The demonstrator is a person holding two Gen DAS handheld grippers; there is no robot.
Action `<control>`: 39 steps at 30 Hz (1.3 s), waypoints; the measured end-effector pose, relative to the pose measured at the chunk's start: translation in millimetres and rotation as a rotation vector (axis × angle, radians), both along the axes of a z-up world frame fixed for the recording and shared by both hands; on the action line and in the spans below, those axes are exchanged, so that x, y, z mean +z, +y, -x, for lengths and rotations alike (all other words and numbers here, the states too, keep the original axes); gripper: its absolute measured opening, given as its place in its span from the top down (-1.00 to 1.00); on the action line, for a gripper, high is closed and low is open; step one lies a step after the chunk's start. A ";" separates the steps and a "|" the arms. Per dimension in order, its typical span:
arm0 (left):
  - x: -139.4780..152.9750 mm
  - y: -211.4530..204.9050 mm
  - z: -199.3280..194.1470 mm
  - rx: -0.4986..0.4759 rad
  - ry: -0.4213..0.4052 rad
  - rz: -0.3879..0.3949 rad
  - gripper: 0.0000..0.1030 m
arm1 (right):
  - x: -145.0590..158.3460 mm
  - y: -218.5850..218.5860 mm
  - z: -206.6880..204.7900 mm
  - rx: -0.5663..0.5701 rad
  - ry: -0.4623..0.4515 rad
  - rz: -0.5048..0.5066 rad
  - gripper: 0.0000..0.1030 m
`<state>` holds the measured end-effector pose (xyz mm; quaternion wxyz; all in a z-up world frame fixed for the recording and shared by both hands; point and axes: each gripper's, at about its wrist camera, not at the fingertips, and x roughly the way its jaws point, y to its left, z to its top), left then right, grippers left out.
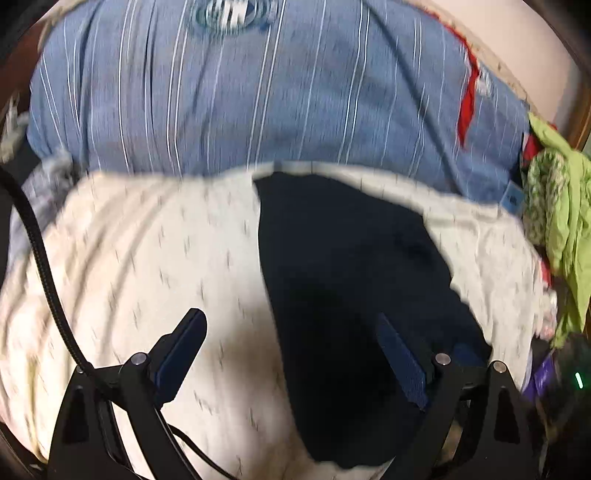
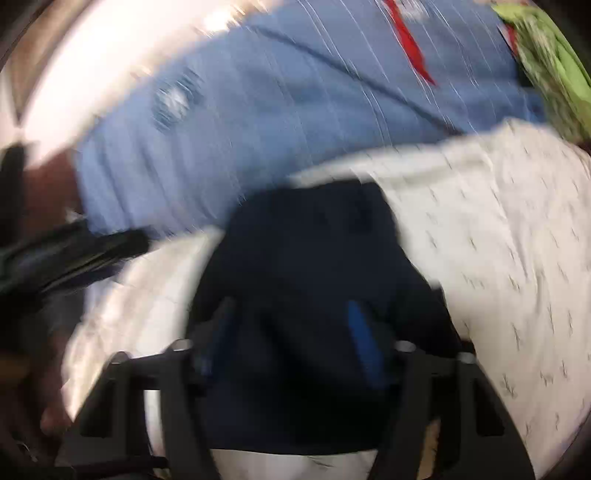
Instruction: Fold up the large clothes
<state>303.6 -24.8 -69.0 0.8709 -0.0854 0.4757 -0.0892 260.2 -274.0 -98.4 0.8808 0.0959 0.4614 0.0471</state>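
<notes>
- Left wrist view is showing the left gripper at the bottom of the frame with its two fingers standing wide apart and nothing between them.
- Its left finger is hanging over a cream cloth with small dark marks; its right finger is hanging over a dark navy garment, and whether either is touching the fabric cannot be told through the blur.
- The dark navy garment is lying in the middle and lower right of that frame, on top of the cream cloth, which is showing on both sides of it.
- A blue striped cloth is filling the upper half, with a red strip at its upper right edge and a round printed badge at the top.
- A green cloth is bunching at the right edge, and a black cable is curving down the left side.
- Right wrist view, heavily blurred, is showing the right gripper low in the centre with its fingers partly open.
- The dark navy garment is lying directly under and between those fingers; whether they are pinching it cannot be told.
- The cream cloth is spreading to the right, the blue striped cloth across the top, and the green cloth in the upper right corner.
</notes>
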 end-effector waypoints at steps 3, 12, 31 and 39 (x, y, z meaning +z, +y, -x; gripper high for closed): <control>-21.3 -1.6 18.5 -0.003 0.031 -0.040 -0.77 | -28.5 -26.8 9.1 -0.062 0.069 0.059 0.24; -26.0 38.1 62.6 0.104 0.025 -0.044 -0.77 | 26.5 -28.0 63.0 0.024 -0.058 -0.104 0.21; -6.9 87.8 79.6 0.138 0.013 0.025 -0.78 | -30.1 108.3 83.6 0.407 -0.049 -0.119 0.53; -8.4 90.4 71.8 0.144 0.017 0.080 -0.78 | -30.3 115.4 104.1 0.452 -0.027 -0.100 0.66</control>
